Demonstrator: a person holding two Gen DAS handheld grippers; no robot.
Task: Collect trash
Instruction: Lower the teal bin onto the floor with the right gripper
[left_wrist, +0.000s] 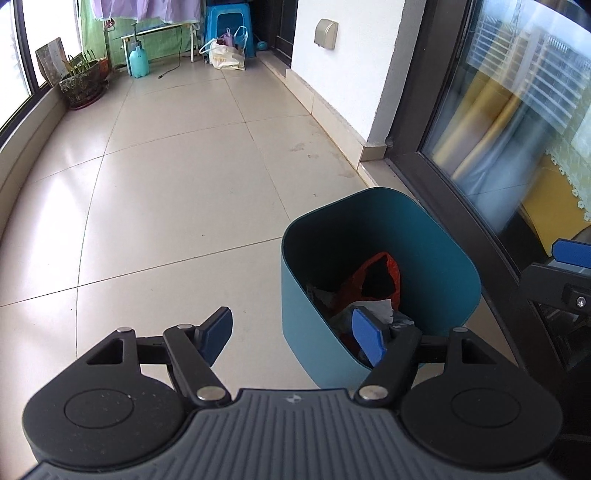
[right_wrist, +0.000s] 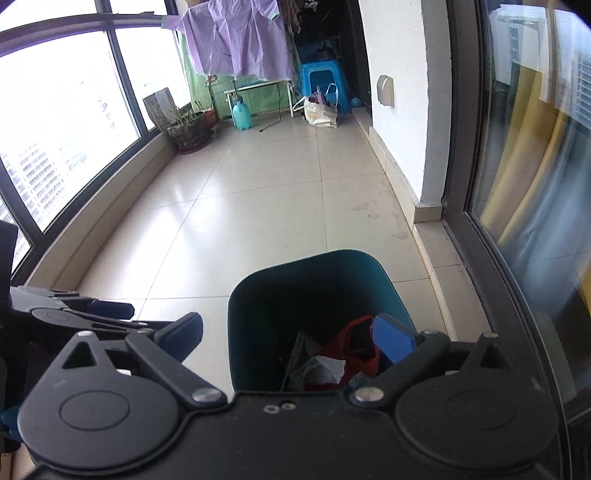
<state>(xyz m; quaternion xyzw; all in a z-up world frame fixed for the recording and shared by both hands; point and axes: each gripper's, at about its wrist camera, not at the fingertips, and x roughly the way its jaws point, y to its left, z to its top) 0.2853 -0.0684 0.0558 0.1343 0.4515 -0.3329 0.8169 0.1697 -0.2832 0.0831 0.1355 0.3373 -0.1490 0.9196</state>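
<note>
A teal trash bin (left_wrist: 325, 280) stands on the tiled floor beside the dark sliding door; it also shows in the right wrist view (right_wrist: 258, 332). Inside lie a red plastic bag (left_wrist: 388, 277), crumpled white paper (right_wrist: 325, 369) and other scraps. My left gripper (left_wrist: 293, 336) is open and empty above the bin's near rim, its right finger over the opening. My right gripper (right_wrist: 291, 338) is open and empty over the bin too. The right gripper shows at the left wrist view's right edge (left_wrist: 569, 266).
Balcony with beige floor tiles (left_wrist: 177, 192). At the far end stand a potted plant (left_wrist: 79, 83), a teal spray bottle (left_wrist: 138, 61), a white bag (left_wrist: 225, 55), a blue stool (left_wrist: 227, 22) and hanging laundry (right_wrist: 236, 40). Windows on the left, glass door (left_wrist: 509, 122) on the right.
</note>
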